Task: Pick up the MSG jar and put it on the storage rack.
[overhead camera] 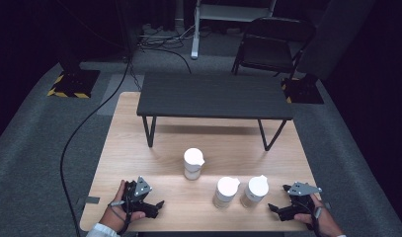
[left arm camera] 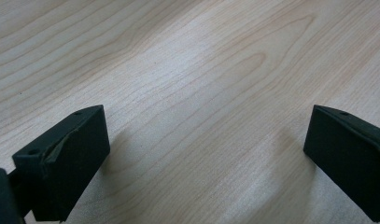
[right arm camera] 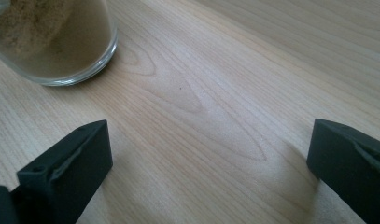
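Nearest the camera, the person's 2 hands rest at the near edge of the light wooden bench (overhead camera: 139, 123), each holding a black claw. Left claw (overhead camera: 159, 207): jaws wide apart, empty, over bare wood. Right claw (overhead camera: 272, 209): jaws wide apart, empty, just beside the nearest of 3 white-lidded glass jars of tan powder (overhead camera: 255, 191); the other 2 stand further left. A small dark table (overhead camera: 213, 96) stands at the bench's far end. Judgement: start position, no grasp begun. Next move: advance the right claw around the nearest jar.

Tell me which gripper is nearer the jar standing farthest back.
Left. The left gripper sits near-left of that jar; the right gripper lies farther off, beyond two other jars.
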